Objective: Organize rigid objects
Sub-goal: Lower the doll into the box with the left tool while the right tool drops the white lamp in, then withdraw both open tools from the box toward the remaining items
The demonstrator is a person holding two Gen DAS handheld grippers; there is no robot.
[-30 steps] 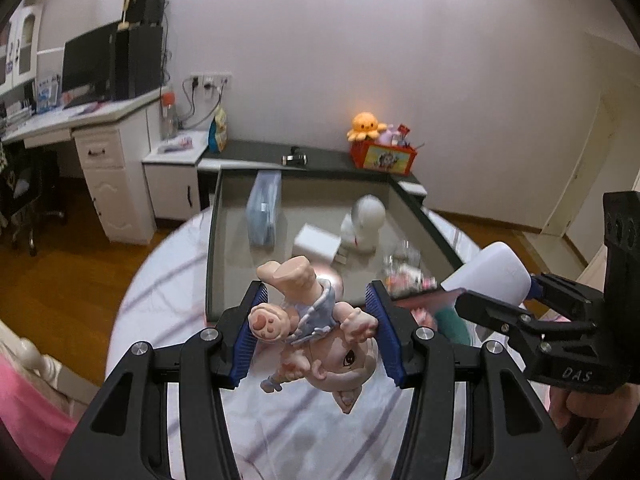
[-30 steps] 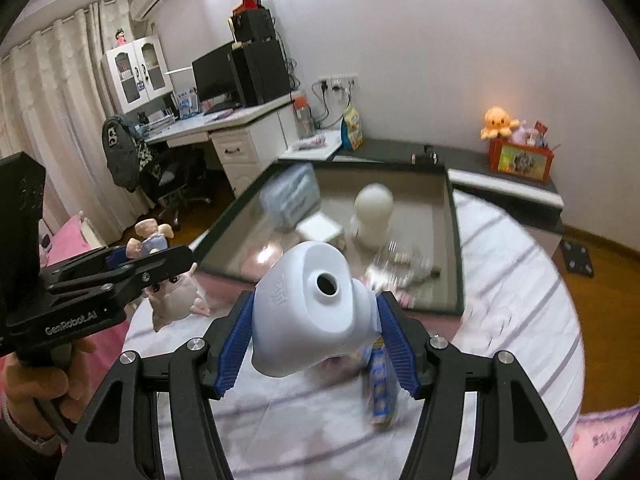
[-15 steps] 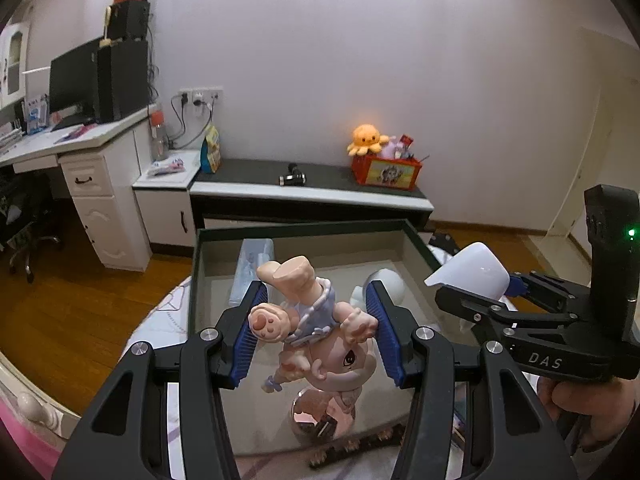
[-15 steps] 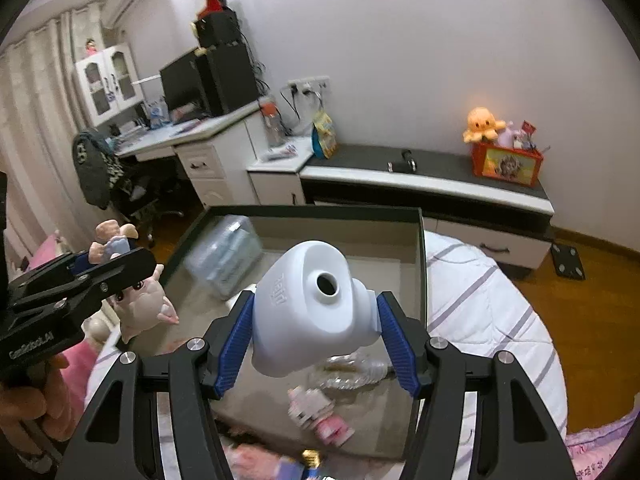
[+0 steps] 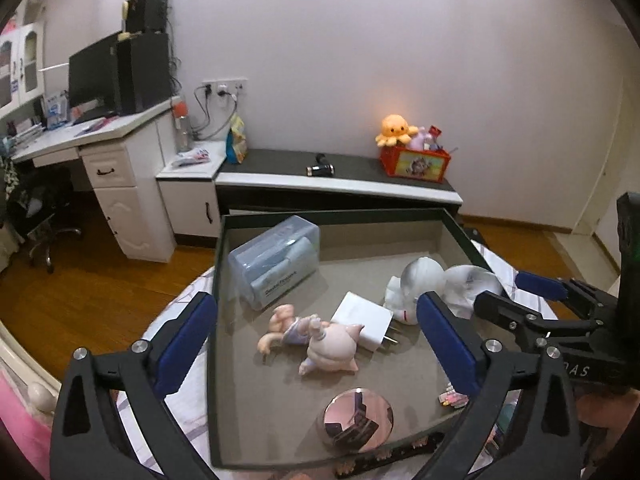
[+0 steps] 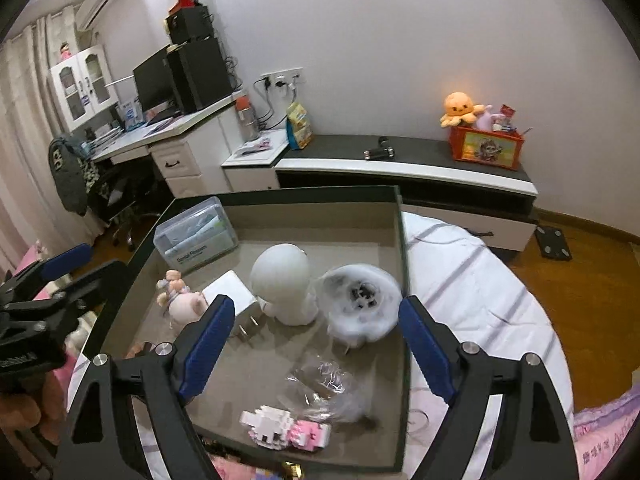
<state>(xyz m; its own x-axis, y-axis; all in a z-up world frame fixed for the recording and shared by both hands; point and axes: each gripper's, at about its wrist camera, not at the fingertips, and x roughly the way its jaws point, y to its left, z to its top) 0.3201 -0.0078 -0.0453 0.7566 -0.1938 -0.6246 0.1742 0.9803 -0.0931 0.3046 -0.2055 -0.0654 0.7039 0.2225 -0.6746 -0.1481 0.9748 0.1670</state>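
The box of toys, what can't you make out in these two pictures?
- White cup, right wrist view: motion blur hides its shape.
- Label on clear case, left wrist view: too small to read.
- Pink block toy, left wrist view: mostly behind the left claw.
- Box near edge, right wrist view: covered by the right claw.

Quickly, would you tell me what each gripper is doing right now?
Left gripper: open, just released the pig figurine into the tray.
Right gripper: open, jaws just widened, white cap dropped in blurred.
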